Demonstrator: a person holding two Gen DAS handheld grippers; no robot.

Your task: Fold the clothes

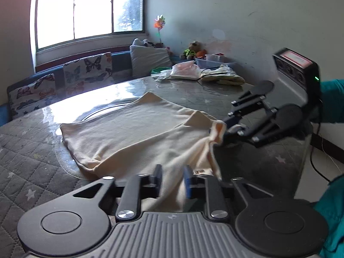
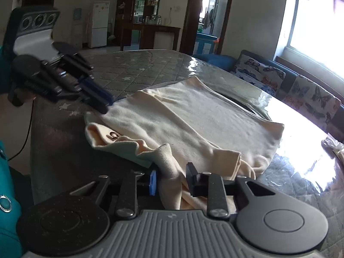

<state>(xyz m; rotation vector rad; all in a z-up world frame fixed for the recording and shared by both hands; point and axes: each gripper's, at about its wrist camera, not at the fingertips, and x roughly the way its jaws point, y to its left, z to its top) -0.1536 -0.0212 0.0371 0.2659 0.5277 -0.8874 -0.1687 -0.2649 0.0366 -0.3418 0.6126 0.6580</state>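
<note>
A cream shirt (image 1: 129,133) (image 2: 193,118) lies spread on a grey quilted table (image 1: 25,150), its near edge rumpled. In the left wrist view my left gripper (image 1: 173,178) stands partly open, with a strip of the shirt running between its fingers; the cloth there stays low. From the right wrist view the left gripper (image 2: 105,106) has its tips at the shirt's left edge. My right gripper (image 2: 172,179) is shut on a bunched fold near the collar. Seen from the left, the right gripper (image 1: 224,133) holds that fold raised a little off the table.
Bags, a folded cloth and a plastic tub (image 1: 215,63) crowd the table's far end. A bench with butterfly cushions (image 1: 86,68) runs under the window. A black cable (image 1: 316,167) hangs off the table's right side. A person's teal sleeve (image 1: 332,101) is behind the right gripper.
</note>
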